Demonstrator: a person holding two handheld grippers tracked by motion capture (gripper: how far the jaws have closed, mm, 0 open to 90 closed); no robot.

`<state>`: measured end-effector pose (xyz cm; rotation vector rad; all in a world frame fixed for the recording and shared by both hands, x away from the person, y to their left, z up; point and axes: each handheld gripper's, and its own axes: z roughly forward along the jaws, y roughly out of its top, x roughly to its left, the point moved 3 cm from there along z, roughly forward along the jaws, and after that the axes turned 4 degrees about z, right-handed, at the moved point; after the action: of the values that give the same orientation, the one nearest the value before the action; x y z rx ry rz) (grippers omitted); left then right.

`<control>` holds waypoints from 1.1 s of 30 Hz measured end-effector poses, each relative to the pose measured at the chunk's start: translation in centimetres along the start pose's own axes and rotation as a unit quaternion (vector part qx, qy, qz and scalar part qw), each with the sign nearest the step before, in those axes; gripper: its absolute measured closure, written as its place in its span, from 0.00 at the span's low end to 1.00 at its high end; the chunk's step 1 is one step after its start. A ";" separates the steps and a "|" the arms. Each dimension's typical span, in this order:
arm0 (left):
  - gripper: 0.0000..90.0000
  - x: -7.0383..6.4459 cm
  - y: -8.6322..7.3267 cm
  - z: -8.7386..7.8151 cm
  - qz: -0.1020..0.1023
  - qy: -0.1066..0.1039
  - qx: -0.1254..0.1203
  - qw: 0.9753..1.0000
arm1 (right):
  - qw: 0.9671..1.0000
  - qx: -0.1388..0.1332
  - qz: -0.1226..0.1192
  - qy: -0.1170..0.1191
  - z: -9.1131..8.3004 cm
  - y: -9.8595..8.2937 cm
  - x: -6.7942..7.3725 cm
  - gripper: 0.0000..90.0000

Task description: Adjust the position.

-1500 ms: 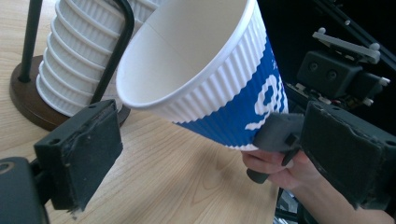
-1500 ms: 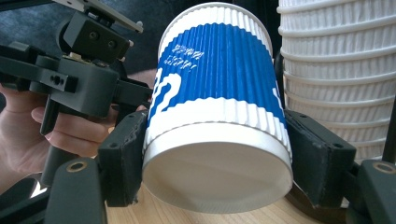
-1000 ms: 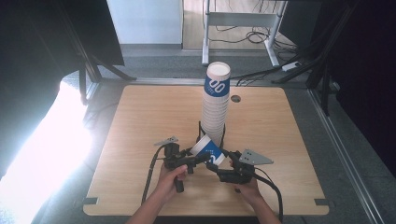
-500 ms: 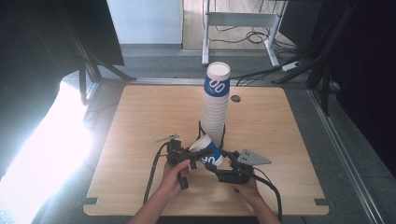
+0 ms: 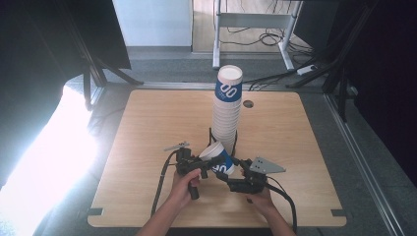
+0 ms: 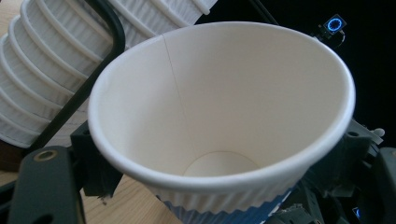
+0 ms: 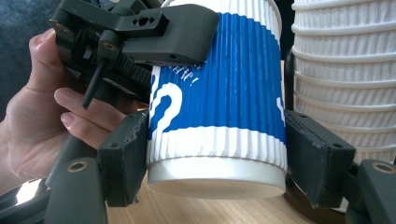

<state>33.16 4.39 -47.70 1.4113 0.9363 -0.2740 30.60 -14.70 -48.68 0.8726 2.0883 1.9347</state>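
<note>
Two grippers meet on one blue-and-white ribbed paper cup (image 5: 218,158), held tilted just above the light wooden table (image 5: 147,128) near its front edge, right in front of the tall stack of matching paper cups (image 5: 227,113). On the left, your left gripper (image 5: 200,166) has its jaws closed on the cup near the rim. To its right, your right gripper (image 5: 231,178) has its jaws pressed against the cup's lower wall, close to the base.

By my reading, you are mid-handover or pulling this cup free for placing. The next move calls for one gripper to let go cleanly while the other keeps a light pinch, since the thin wall dents easily.

The left gripper view looks straight into the cup's empty white inside (image 6: 219,116), with the stack's ribbed rims (image 6: 42,79) behind a black wire holder (image 6: 100,60). The right gripper view gives the blue printed outside (image 7: 219,93), both pads on the wall, and your left hand (image 7: 42,107) around the other gripper. The high view alone places everything on the table.
</note>
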 end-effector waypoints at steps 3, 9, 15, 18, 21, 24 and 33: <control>0.22 0.0 0.0 0.0 0.002 -0.001 0.000 1.000 | 1.000 0.001 -0.001 0.001 0.0 0.0 0.0 0.30; 0.23 -0.1 0.0 0.0 0.007 0.001 -0.002 1.000 | 1.000 0.005 0.001 0.004 0.0 0.1 0.0 0.30; 0.23 -0.5 0.3 -0.5 0.025 0.009 -0.003 1.000 | 1.000 0.012 0.026 0.010 0.0 0.3 -0.2 0.23; 0.23 -0.9 0.5 -0.7 0.051 0.025 0.004 0.998 | 0.999 0.022 0.029 0.013 -0.3 0.5 -0.4 0.19; 0.23 -1.2 0.5 -0.8 0.074 0.035 0.017 0.996 | 0.999 0.031 0.026 0.013 -0.6 0.6 -0.5 0.17; 0.23 -1.5 0.4 -0.9 0.100 0.048 0.032 0.993 | 0.999 0.040 0.023 0.016 -0.9 0.8 -0.5 0.17; 0.23 -2.4 0.3 -0.9 0.192 0.093 0.077 0.974 | 0.997 0.075 -0.001 0.023 -1.6 0.7 -0.1 0.16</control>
<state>31.47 4.44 -45.68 1.7500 0.7835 0.0786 30.10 -16.07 -47.81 0.8605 2.2848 1.8341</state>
